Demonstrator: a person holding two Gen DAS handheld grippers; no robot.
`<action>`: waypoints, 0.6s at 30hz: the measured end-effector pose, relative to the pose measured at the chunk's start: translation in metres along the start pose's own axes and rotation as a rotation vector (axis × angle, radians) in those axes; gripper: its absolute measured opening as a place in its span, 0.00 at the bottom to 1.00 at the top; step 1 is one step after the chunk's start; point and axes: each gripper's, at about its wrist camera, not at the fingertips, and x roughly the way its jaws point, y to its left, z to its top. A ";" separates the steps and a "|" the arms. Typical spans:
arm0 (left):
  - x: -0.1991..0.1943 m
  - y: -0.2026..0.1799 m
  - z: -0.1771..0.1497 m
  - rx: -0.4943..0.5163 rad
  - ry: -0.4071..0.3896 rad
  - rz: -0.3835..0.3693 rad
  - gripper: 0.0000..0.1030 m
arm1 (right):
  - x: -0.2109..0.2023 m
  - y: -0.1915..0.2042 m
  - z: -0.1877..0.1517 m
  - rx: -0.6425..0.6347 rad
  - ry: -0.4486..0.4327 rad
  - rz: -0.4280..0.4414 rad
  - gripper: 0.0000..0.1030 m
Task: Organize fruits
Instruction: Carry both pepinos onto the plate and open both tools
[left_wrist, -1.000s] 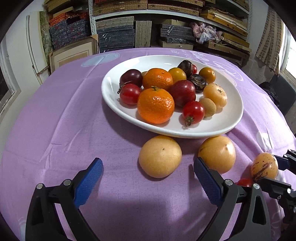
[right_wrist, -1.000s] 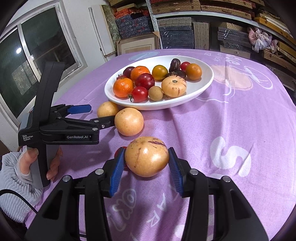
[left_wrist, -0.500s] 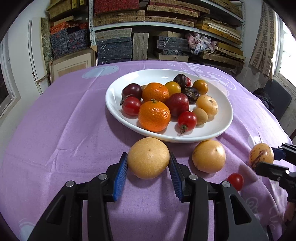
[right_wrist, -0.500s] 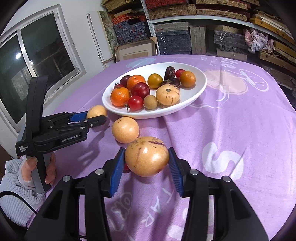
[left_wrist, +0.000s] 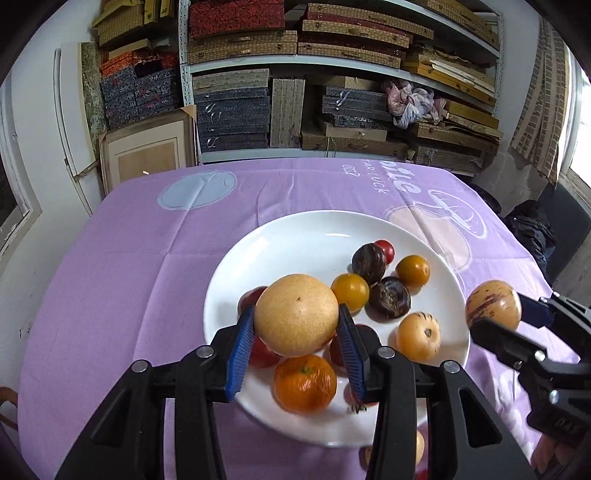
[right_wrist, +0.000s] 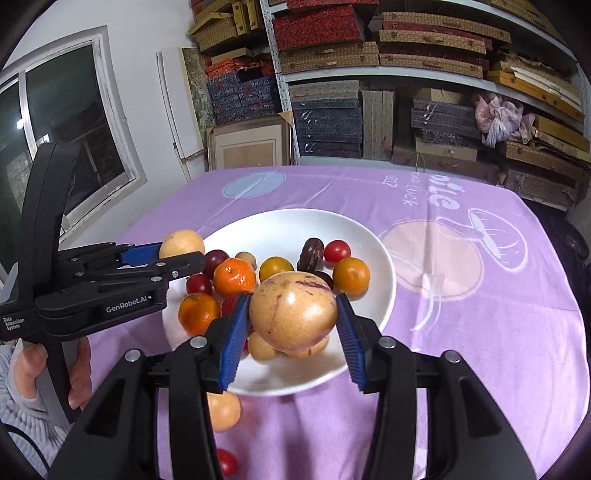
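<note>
My left gripper (left_wrist: 297, 345) is shut on a round yellow pear (left_wrist: 296, 325) and holds it in the air over the near left part of the white plate (left_wrist: 317, 236). My right gripper (right_wrist: 291, 332) is shut on a yellow purple-streaked melon (right_wrist: 293, 311), raised over the plate's near edge (right_wrist: 332, 373). The plate holds several fruits: oranges (left_wrist: 304, 384), red and yellow tomatoes (left_wrist: 349, 291), dark plums (left_wrist: 389, 297), another streaked fruit (left_wrist: 418, 336). In the left wrist view the right gripper with its melon (left_wrist: 493, 304) hangs at the plate's right.
A second yellow pear (right_wrist: 221, 410) and a small red tomato (right_wrist: 226, 461) lie on the purple tablecloth (right_wrist: 480, 332) in front of the plate. A hand (right_wrist: 79, 373) grips the left gripper's handle. Shelves of stacked boxes (left_wrist: 332, 55) stand behind the table.
My left gripper closed on the pear on the cloth and lifted it over the plate. My right gripper rose with the melon and moved toward the plate too.
</note>
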 end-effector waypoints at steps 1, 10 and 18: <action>0.008 0.000 0.005 0.000 0.009 0.011 0.43 | 0.009 0.001 0.002 -0.004 0.009 0.001 0.44; 0.058 0.002 0.028 -0.008 0.046 0.022 0.43 | 0.057 0.007 0.006 -0.045 0.037 0.011 0.44; 0.081 -0.004 0.025 -0.007 0.066 0.006 0.43 | 0.072 0.009 0.004 -0.073 0.034 -0.007 0.44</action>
